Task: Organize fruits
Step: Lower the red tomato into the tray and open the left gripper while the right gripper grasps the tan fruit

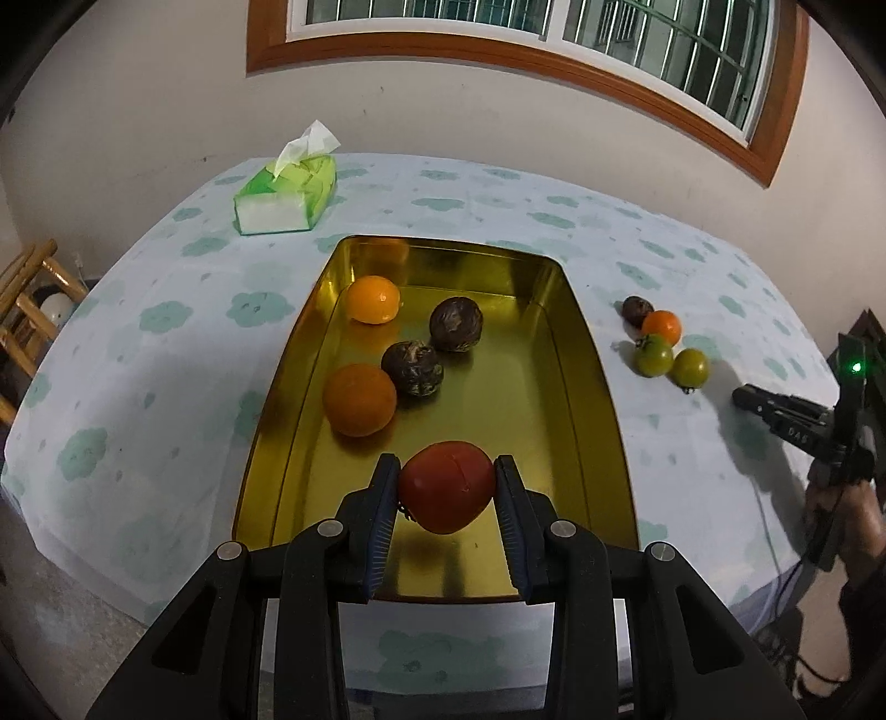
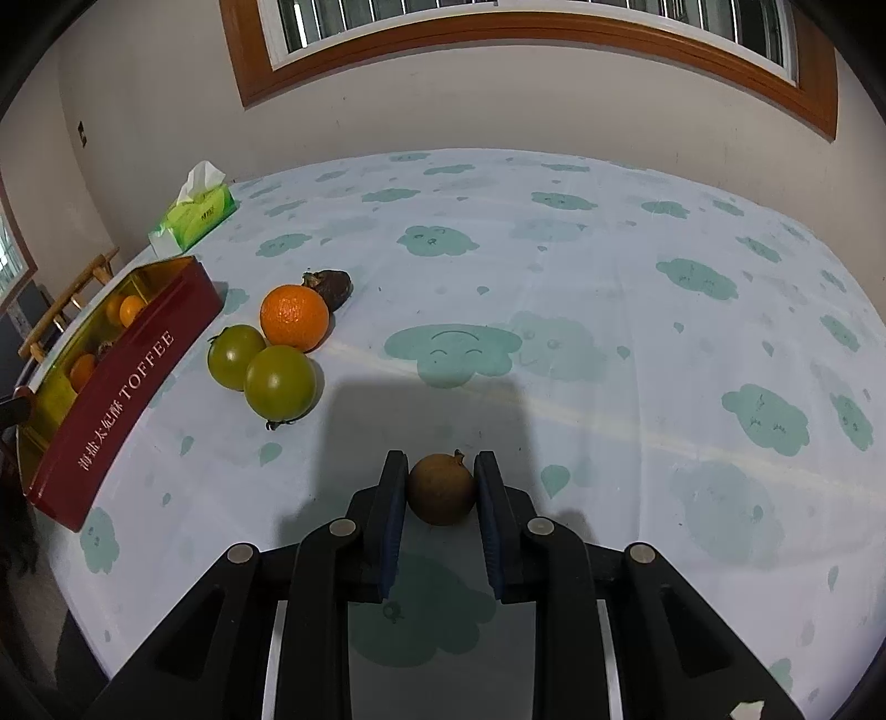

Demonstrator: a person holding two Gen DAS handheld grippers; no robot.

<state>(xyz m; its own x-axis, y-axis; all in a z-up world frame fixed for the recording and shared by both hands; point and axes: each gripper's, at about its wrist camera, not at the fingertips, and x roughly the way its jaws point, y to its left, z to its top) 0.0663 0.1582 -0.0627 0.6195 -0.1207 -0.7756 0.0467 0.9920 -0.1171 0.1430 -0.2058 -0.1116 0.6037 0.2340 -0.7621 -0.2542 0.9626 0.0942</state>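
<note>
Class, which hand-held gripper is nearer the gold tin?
Left. The left hand-held gripper holds a red tomato over the gold tin; the right hand-held gripper is off to the tin's right.

L wrist cam sits behind the left gripper [image 1: 447, 487], above the near end of the tin [image 1: 581, 343], looking down its length toward wall and window [image 1: 498, 22]. R wrist cam sits behind the right gripper [image 2: 441, 487], low over the cloth [image 2: 609, 288], facing the same wall. Both views share the tin, tissue pack [image 1: 285, 194], window, and the loose fruit cluster [image 2: 277, 343] between them.
</note>
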